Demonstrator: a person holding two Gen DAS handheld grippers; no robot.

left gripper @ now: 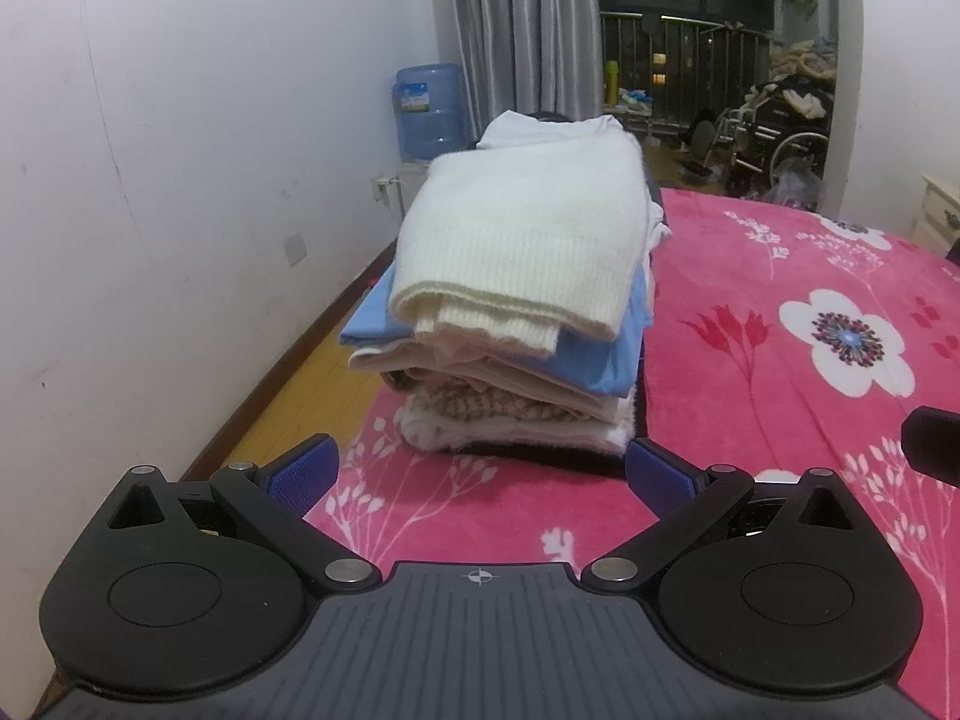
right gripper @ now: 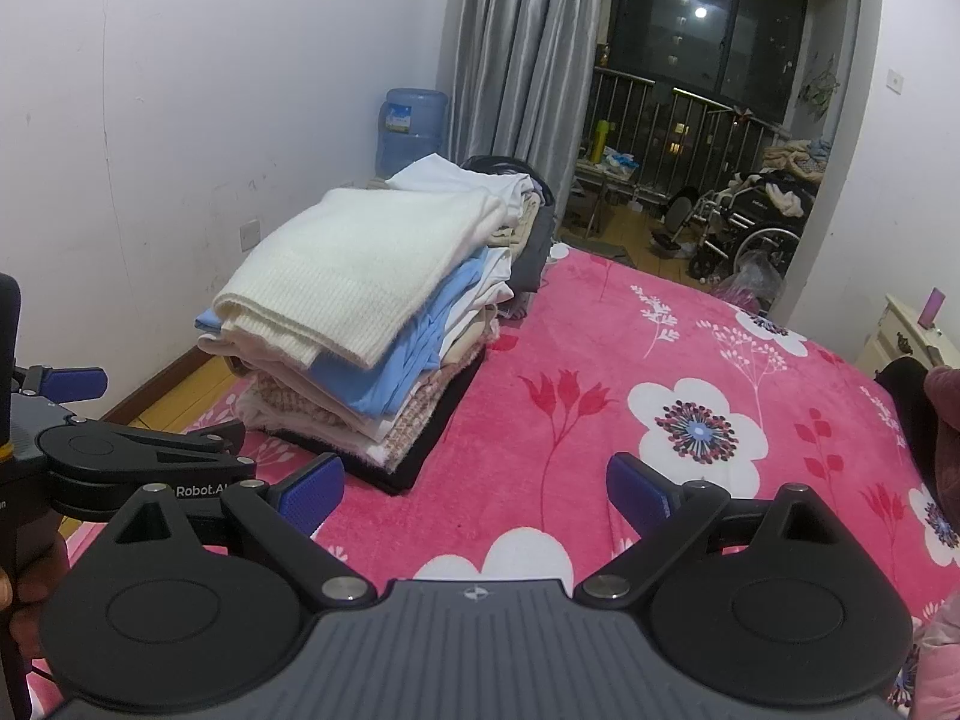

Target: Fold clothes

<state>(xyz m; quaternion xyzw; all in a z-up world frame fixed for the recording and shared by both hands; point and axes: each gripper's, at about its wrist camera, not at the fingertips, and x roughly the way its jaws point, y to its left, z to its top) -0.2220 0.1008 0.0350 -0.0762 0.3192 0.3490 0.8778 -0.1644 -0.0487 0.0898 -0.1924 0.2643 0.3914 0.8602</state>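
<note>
A stack of folded clothes [left gripper: 510, 324] sits on the pink flowered blanket [left gripper: 780, 372] near the bed's left edge. A cream knit sweater [left gripper: 528, 240] lies on top, over a light blue garment [left gripper: 606, 360] and beige and pink pieces. My left gripper [left gripper: 480, 474] is open and empty, just in front of the stack. In the right wrist view the same stack [right gripper: 372, 324] is to the left, with the cream sweater [right gripper: 366, 264] on top. My right gripper [right gripper: 474, 492] is open and empty over the blanket [right gripper: 600, 420]. The left gripper shows at that view's left edge [right gripper: 138, 414].
A white wall [left gripper: 180, 180] and a strip of wooden floor [left gripper: 312, 384] run along the bed's left side. A blue water jug [left gripper: 429, 111] stands by grey curtains [left gripper: 528, 30]. A wheelchair [right gripper: 744, 228] and clutter sit by the balcony doorway. Dark and pink clothing [right gripper: 936, 420] lies at the right edge.
</note>
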